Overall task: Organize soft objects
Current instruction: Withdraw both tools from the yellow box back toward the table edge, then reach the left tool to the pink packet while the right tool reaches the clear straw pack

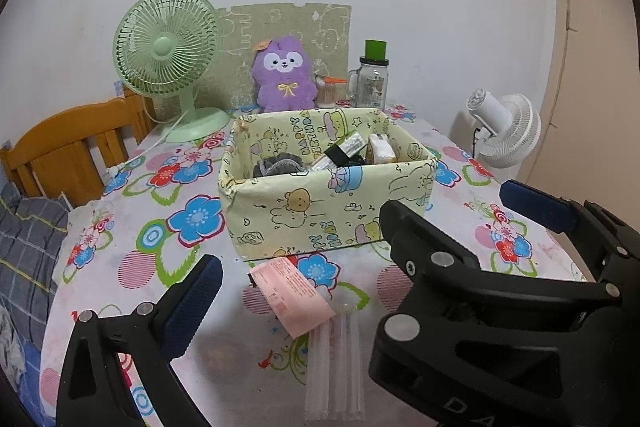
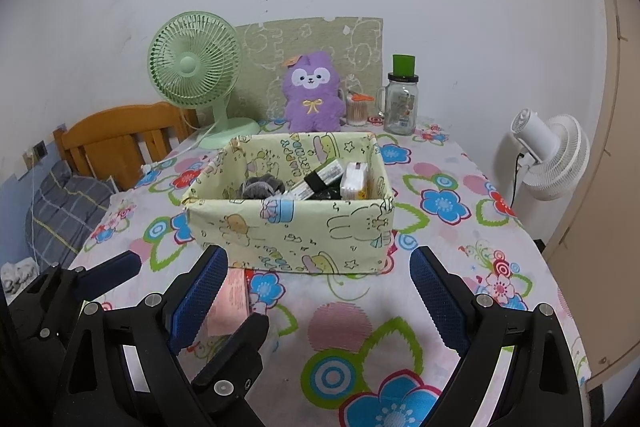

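A purple plush toy [image 1: 284, 75] [image 2: 314, 95] sits upright at the back of the table, against a card by the wall. In front of it stands a pale yellow fabric box [image 1: 320, 215] [image 2: 288, 227] holding a grey fluffy item [image 1: 276, 167] [image 2: 260, 187] and some packets. My left gripper [image 1: 316, 279] is open low over the table, above a pink packet [image 1: 292, 295] and a clear pack of straws [image 1: 336, 367]. My right gripper [image 2: 318, 259] is open just in front of the box. The two grippers overlap: the right one's fingers [image 1: 536, 205] hide my left gripper's right finger.
At the back left stands a green desk fan [image 1: 168, 63], with its cord trailing off the table. A glass mug jar [image 1: 372, 83] and a swab pot [image 1: 330, 93] stand at the back right. A white fan [image 1: 508, 131] is off the right edge. A wooden headboard [image 1: 76, 151] and bedding are at the left.
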